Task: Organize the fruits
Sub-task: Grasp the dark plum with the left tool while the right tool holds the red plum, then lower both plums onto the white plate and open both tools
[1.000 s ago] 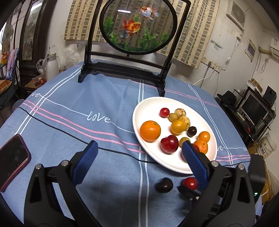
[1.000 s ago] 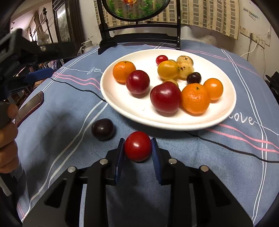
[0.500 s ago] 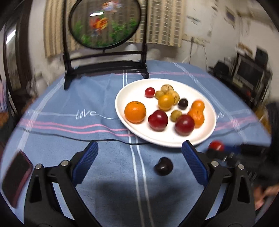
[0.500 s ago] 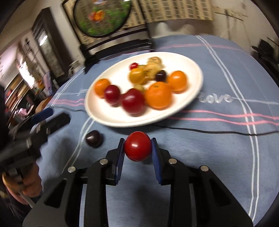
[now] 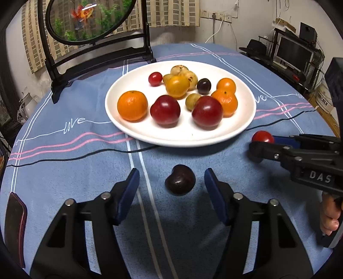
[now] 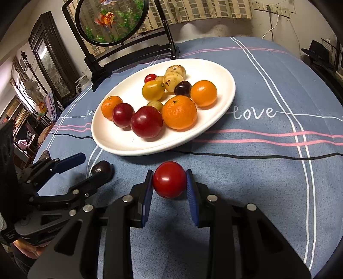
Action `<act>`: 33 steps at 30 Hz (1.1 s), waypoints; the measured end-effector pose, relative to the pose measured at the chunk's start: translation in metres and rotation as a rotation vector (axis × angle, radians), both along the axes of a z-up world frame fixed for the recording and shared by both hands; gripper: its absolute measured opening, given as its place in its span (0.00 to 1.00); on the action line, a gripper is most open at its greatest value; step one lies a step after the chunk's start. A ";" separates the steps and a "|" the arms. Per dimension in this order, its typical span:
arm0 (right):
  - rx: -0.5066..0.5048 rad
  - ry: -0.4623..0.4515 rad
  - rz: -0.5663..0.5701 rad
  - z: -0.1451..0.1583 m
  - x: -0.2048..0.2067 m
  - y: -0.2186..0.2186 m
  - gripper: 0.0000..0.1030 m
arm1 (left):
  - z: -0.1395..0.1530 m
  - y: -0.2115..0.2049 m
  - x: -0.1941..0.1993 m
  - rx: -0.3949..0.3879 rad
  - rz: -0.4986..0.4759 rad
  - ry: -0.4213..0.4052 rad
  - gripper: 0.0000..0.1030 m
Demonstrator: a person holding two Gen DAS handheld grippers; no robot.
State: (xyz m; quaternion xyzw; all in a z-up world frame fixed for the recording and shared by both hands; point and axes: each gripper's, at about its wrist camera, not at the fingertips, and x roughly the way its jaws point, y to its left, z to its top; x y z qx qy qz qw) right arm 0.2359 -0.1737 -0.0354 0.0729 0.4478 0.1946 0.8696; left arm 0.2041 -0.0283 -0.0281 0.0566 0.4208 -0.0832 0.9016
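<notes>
Right tongs (image 6: 169, 186) clamped on a red cherry tomato (image 6: 169, 179), both blue pads pressed to its sides, held just short of the near rim of the white plate (image 6: 223, 90). Left tongs (image 5: 171, 186) spread wide, straddling a dark plum (image 5: 180, 179) lying on the blue-clothed surface (image 5: 64, 167) just short of the plate; pads clear of the fruit on both sides. Step in hand judged as twofold: carrying the tomato over the rim, and closing on the plum. Advised for the plum: centre it between the pads, lower until the pads sit at its widest girth, close gently, since soft skin likely to bruise and a round body likely to squirt out under an off-centre squeeze. Advised for the tomato: lift clear of the rim, set down in the bare front part of the plate, release low to prevent rolling into neighbours. Count on the plate: three oranges, two large red fruits, one small red tomato, one dark plum, one yellow tomato-like fruit, about four pale tan or olive small fruits, partly hidden so count uncertain. Off the plate: two fruits. Also noted: one phone (image 5: 14, 227) at the left edge of the surface, one round goldfish screen (image 5: 85, 19) behind the plate.
</notes>
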 end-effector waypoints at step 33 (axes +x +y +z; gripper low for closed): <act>-0.024 -0.014 -0.009 -0.002 -0.006 -0.003 0.30 | -0.009 -0.003 -0.017 -0.047 -0.053 0.023 0.30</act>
